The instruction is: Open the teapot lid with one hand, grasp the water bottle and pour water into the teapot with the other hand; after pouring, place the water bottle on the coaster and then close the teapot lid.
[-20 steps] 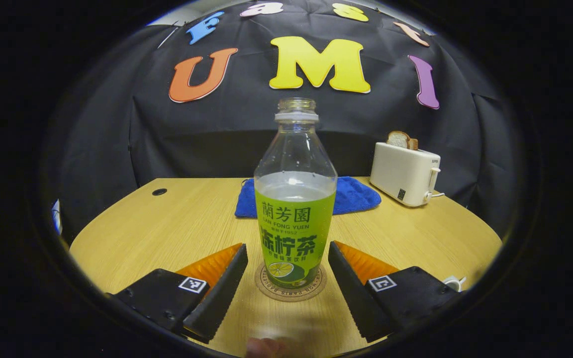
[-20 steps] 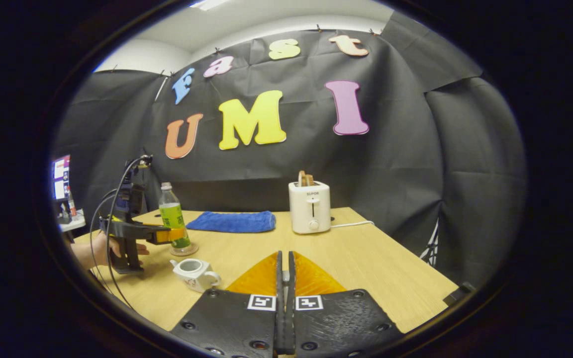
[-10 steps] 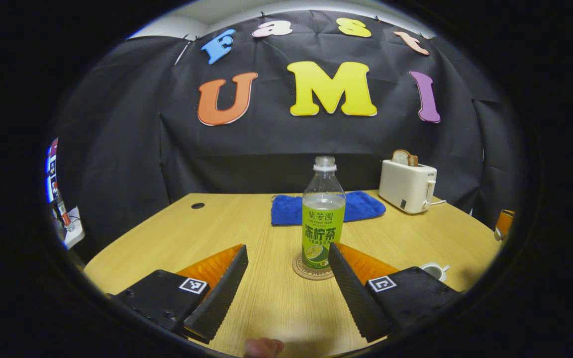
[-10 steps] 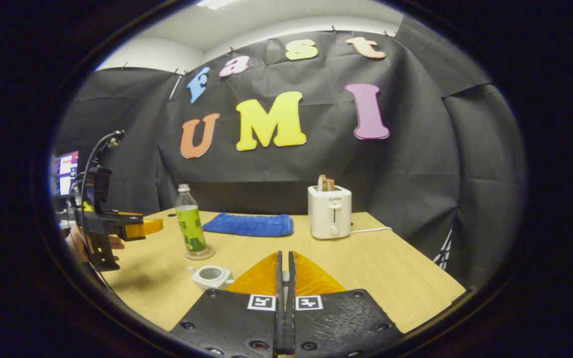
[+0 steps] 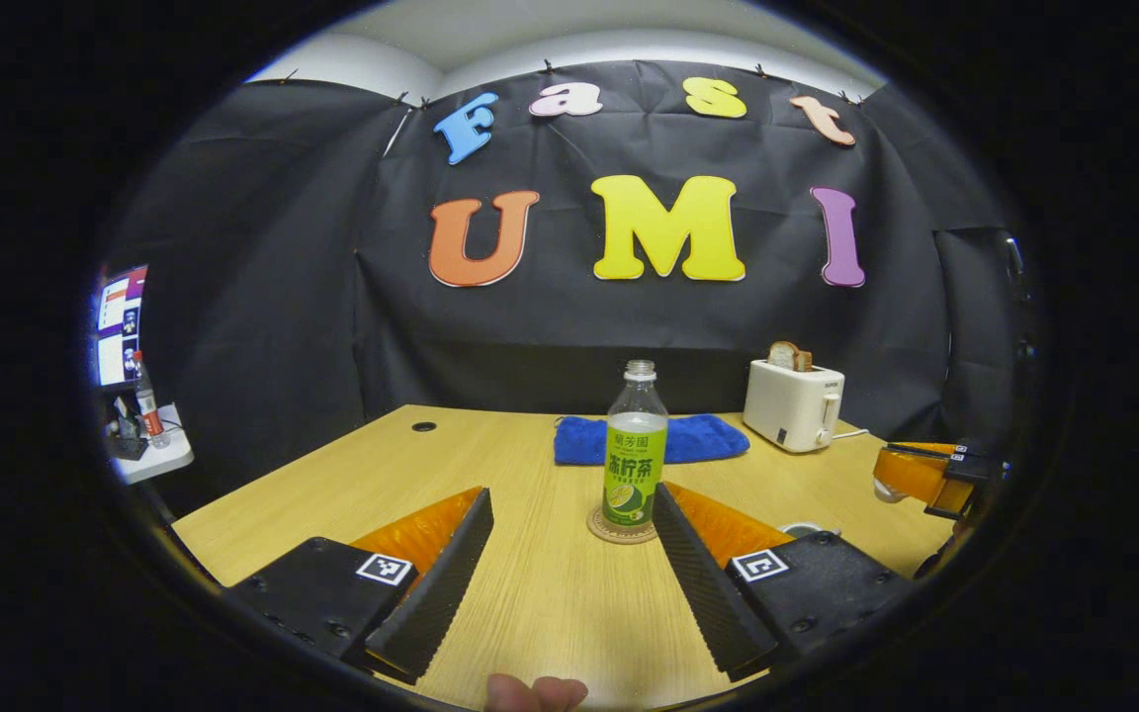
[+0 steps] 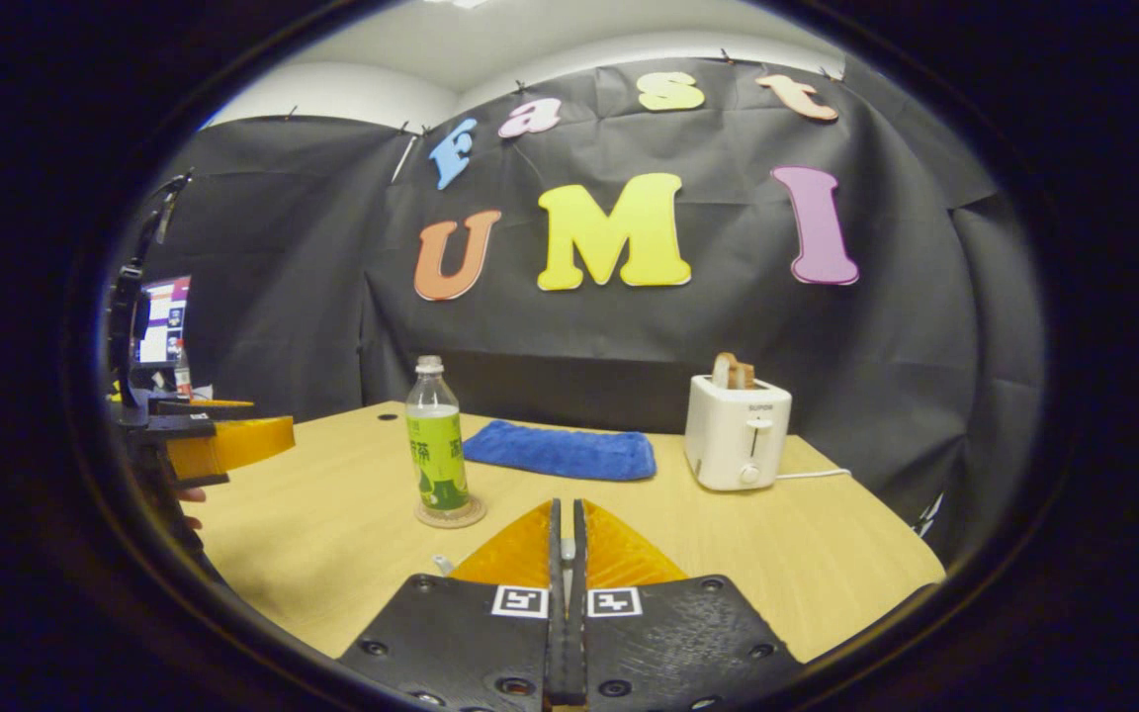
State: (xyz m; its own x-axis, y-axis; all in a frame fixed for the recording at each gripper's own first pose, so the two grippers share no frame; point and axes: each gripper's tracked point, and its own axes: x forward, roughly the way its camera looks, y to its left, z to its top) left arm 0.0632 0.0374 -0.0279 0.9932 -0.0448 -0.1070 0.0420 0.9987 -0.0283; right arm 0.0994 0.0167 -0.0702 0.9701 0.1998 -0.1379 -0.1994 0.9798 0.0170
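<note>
Jaws first: the left gripper (image 5: 569, 564) has its fingers spread wide with nothing between them, and the right gripper (image 6: 566, 554) has its fingers pressed together, with something small and pale just visible in the seam; whether that is the teapot lid I cannot tell

Largest to smallest: a wooden table (image 5: 352, 485) fills the booth, a white toaster (image 6: 738, 443) stands toward its far right corner, and a blue cloth (image 6: 562, 451) lies along its far edge. Nearer the middle, the water bottle (image 5: 635, 450) stands upright on the round coaster (image 5: 621, 527), uncapped and partly full. The teapot (image 5: 807, 530) sits near the table's right edge, its rim peeking above the left gripper's finger

Judging by this, pouring and setting the bottle down are done; closing the lid is the step in hand. It calls for bringing the right gripper down over the teapot's mouth

Both grippers are held level above the table's near edge, facing the back wall, well apart
</note>
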